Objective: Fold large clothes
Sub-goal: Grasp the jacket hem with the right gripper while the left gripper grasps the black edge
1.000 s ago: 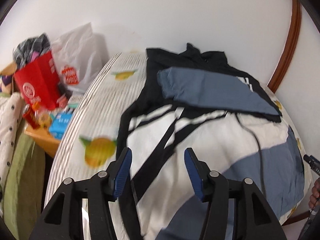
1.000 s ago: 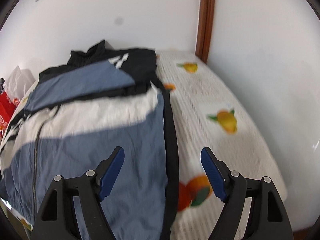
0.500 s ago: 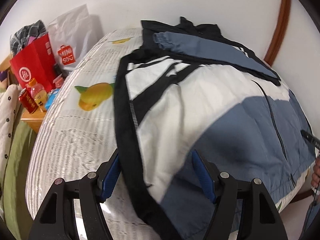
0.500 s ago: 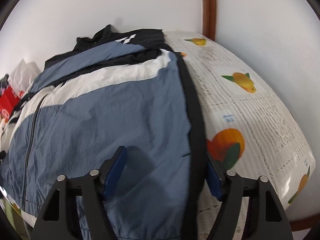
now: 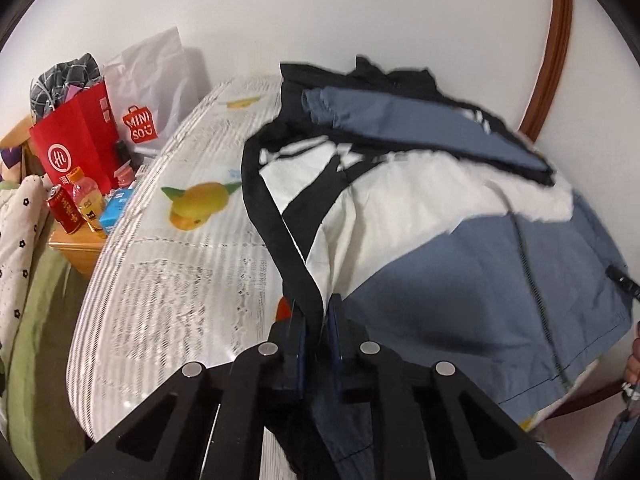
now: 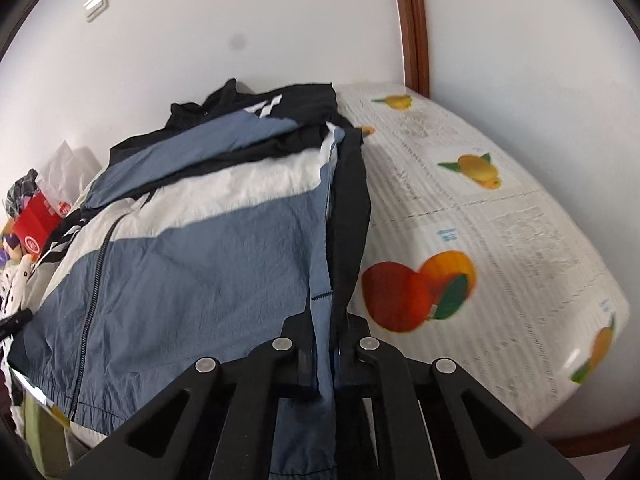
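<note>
A blue, white and black zip jacket (image 5: 460, 248) lies on the bed with its sleeves folded across the chest; it also shows in the right wrist view (image 6: 192, 264). My left gripper (image 5: 318, 320) is shut on the jacket's black left side edge near the hem and lifts it. My right gripper (image 6: 322, 348) is shut on the jacket's right side edge, pinching blue and black cloth near the hem.
The bed (image 5: 168, 280) has a white fruit-print cover (image 6: 500, 248). A nightstand (image 5: 78, 246) at the left holds a red bag (image 5: 76, 148), bottles and a white bag. White walls and a brown wooden trim (image 6: 412, 24) stand behind the bed.
Both grippers were open above the jacket's side edges a second ago. They dropped onto the edges and shut on the cloth. The left edge is now raised.
</note>
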Motion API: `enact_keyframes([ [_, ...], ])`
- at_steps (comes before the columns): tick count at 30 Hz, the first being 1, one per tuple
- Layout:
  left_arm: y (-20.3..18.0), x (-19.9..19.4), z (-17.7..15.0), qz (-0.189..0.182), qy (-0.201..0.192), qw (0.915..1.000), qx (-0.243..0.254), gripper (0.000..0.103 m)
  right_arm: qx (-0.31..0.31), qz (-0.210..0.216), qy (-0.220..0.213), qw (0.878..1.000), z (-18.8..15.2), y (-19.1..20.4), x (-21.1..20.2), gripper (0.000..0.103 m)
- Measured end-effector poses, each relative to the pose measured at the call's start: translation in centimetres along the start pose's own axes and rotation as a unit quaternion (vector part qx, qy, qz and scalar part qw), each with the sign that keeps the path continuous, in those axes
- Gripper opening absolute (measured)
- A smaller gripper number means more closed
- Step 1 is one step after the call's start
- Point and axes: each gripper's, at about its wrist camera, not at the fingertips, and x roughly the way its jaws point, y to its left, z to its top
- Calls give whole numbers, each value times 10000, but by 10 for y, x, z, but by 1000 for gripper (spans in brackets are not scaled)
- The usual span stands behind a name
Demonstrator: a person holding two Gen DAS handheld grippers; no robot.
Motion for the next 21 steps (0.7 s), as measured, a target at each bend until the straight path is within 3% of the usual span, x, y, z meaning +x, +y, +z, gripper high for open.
enact_keyframes([
  [11,4,-76,9,-346,-961,9948,37,8,-251,250,-920,9951,12,9,-89,4],
  [21,2,-64,54,-375,-1475,9881,-223,9,0,274,-1213,9922,69,14,-80,4],
])
